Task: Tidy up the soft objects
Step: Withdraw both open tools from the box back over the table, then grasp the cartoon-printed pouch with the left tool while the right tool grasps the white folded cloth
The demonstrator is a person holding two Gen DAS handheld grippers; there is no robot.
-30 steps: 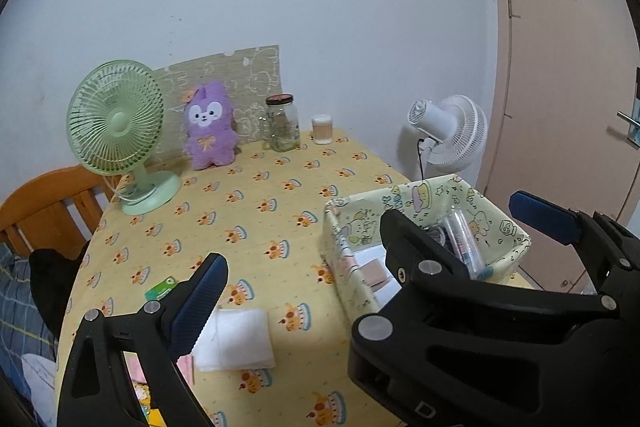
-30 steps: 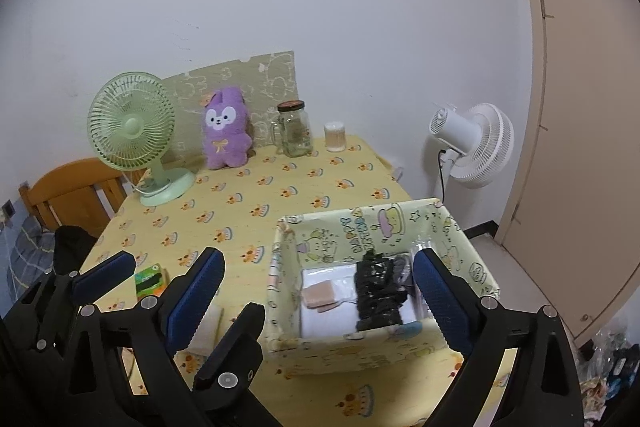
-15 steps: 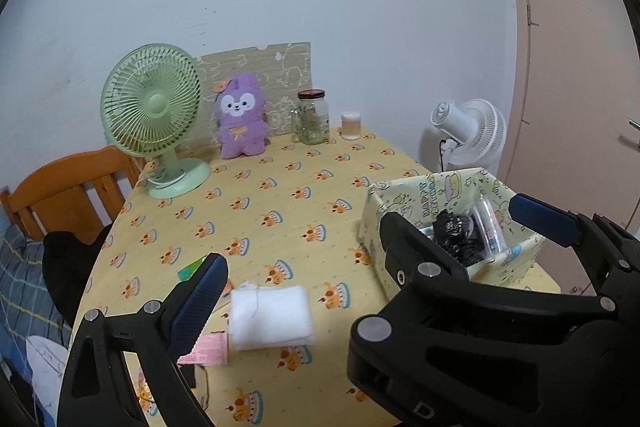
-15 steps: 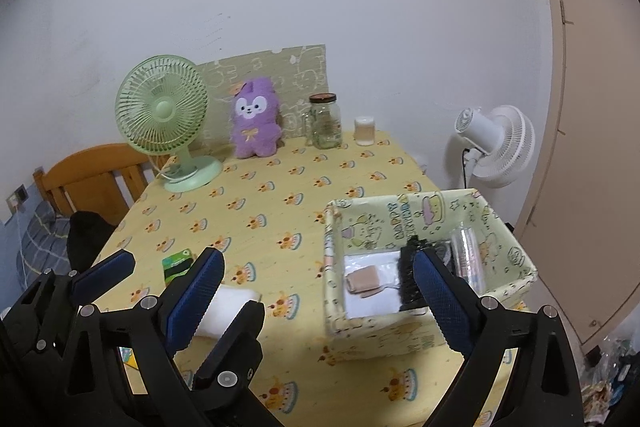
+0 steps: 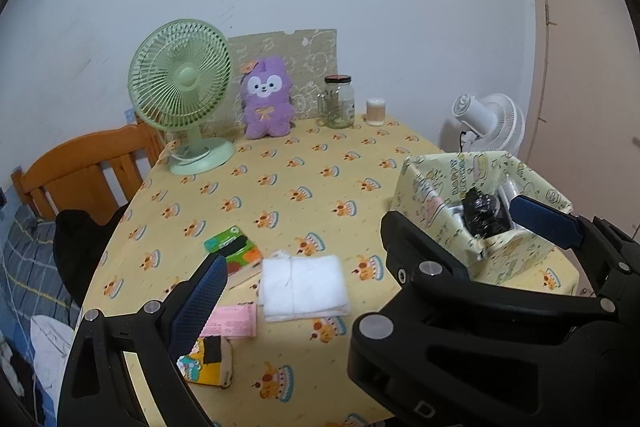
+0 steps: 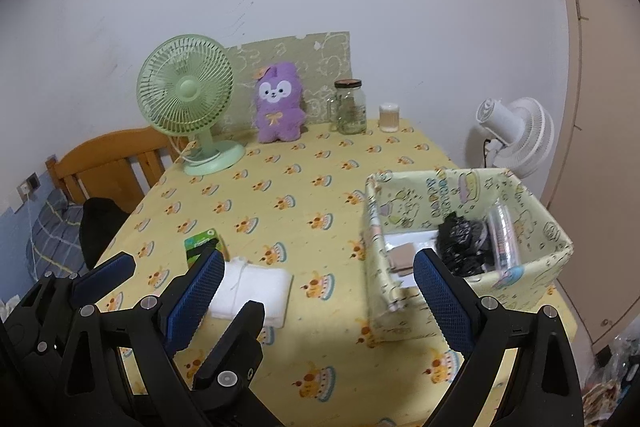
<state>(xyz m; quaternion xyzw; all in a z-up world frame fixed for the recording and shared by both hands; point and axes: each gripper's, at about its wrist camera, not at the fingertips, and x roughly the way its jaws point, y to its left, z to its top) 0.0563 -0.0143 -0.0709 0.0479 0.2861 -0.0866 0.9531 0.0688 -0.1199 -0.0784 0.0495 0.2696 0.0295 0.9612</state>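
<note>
A folded white cloth [image 5: 303, 287] lies on the yellow tablecloth [image 5: 280, 187] near the front; it also shows in the right wrist view [image 6: 250, 291]. A patterned fabric basket [image 5: 424, 183] at the right holds a black soft bundle [image 5: 484, 213], a clear bag and flat items; it also shows in the right wrist view [image 6: 376, 219]. A purple plush toy [image 5: 267, 103] sits at the back. My left gripper [image 5: 370, 253] is open and empty above the front edge. My right gripper [image 6: 320, 297] is open and empty, between cloth and basket.
A green desk fan [image 5: 184, 95], a glass jar [image 5: 337, 101] and a small cup [image 5: 376, 111] stand at the back. A green packet [image 5: 232, 247], a pink paper [image 5: 230, 321] and a yellow box [image 5: 208, 363] lie front left. A wooden chair [image 5: 80, 179] is left; a white fan [image 5: 488, 123] is right.
Both grippers have pulled back and swung left. The white cloth and front-left packets have come further into view, and the basket has shifted right. Both grippers stay open.
</note>
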